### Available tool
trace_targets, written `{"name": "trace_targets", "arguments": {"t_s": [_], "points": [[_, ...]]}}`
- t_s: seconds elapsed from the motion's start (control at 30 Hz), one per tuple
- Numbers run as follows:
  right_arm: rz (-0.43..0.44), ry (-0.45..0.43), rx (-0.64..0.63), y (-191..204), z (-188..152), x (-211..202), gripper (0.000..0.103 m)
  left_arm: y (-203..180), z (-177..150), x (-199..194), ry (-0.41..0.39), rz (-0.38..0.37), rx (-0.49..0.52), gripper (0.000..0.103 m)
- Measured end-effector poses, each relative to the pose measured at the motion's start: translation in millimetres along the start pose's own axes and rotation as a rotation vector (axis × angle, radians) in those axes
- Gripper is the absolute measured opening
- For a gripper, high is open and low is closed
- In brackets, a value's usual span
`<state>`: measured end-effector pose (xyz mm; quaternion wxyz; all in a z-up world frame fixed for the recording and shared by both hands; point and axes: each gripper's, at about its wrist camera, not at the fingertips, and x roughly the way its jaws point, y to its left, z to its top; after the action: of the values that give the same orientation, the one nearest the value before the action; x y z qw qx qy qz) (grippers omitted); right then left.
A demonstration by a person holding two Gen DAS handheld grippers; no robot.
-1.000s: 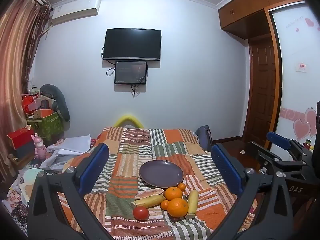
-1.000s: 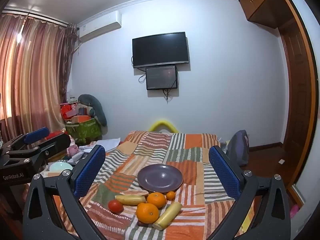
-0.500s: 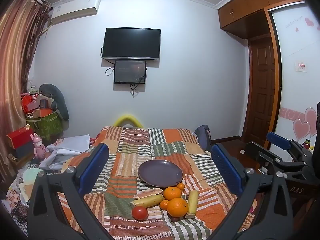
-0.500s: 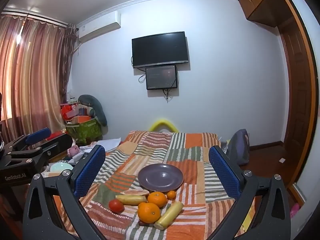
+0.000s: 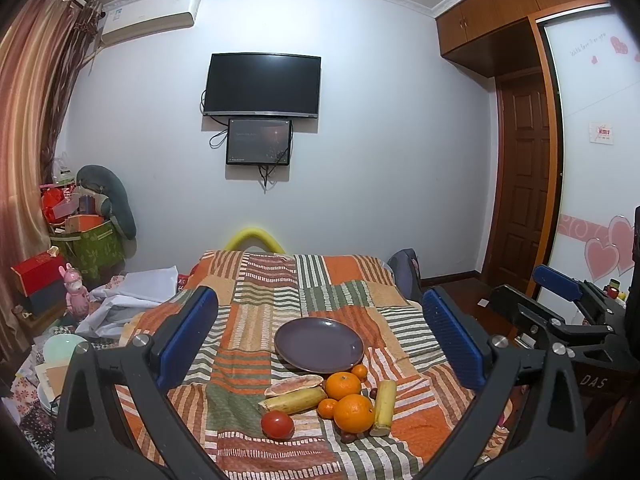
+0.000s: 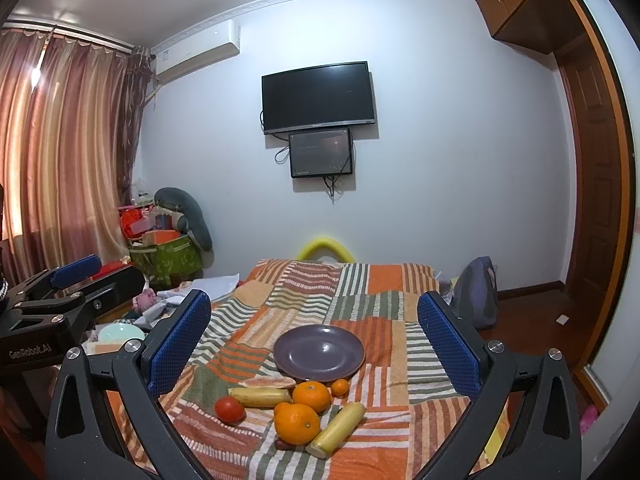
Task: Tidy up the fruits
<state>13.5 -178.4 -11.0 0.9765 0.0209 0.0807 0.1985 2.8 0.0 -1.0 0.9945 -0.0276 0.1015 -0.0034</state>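
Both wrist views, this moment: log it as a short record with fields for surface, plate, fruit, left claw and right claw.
surface: striped patchwork cloth on a bed
plate: purple plate, nothing on it
fruit: two large oranges, small oranges, tomato, two yellow stalk pieces, pink slice, all on the cloth beside the plate
left claw: open, holding nothing
right claw: open, holding nothing

Glossy plate (image 5: 319, 345) on woven cloth (image 5: 256, 364)

A pale wall (image 5: 380, 160) carries a dark television (image 5: 262, 84), a smaller screen (image 5: 258, 142) below it, and an air conditioner (image 5: 150, 14). Striped curtains (image 6: 60, 160) hang left; a wooden door (image 5: 524, 184) stands right.
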Motion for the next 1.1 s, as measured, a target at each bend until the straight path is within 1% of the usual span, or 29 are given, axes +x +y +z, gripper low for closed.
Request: {"name": "trace_targets", "arguments": {"t_s": [1.1], "points": [[0.001, -0.004, -0.007, 0.1, 2.3, -0.3, 0.103, -1.0, -3.0, 1.5, -0.003, -0.002, 0.000, 0.103]]}}
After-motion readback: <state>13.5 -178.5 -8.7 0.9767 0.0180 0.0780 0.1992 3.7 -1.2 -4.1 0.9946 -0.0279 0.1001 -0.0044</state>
